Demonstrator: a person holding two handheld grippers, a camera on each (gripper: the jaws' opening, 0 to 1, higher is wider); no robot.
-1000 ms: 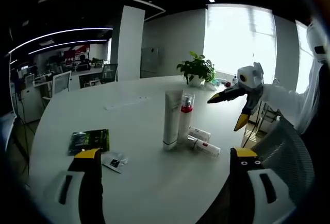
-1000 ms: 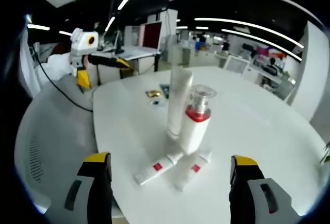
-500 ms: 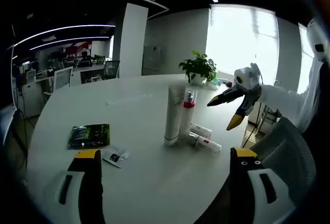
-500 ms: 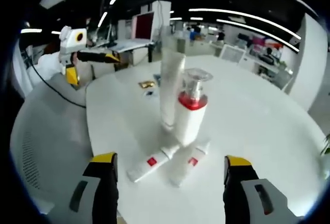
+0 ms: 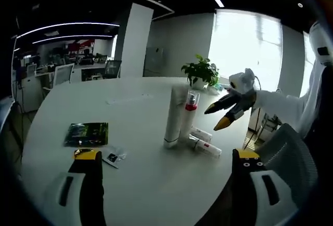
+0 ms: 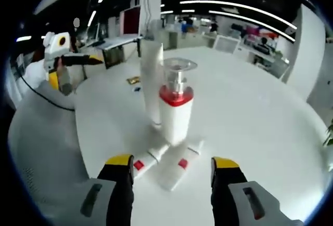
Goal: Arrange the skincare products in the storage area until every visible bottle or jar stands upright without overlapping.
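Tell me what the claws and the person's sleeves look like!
Each claw has two dark fingers with yellow tips on pale grey bodies: the left claw and the right claw. The right claw looks like a beak. A black cable trails from the left claw. The sleeves are white.

Labels on the two small lying tubes (image 6: 171, 164) are just red smudges in the right gripper view, can't read a thing. The tall tube (image 6: 151, 83) is partly hidden behind the pump bottle (image 6: 175, 109) there. In the left gripper view, the dark green packet (image 5: 86, 133) at middle left is too blurry to make out its print, same for the little sachet (image 5: 112, 158) beside it. The potted plant (image 5: 200, 72) has its pot partly covered by the tall tube.
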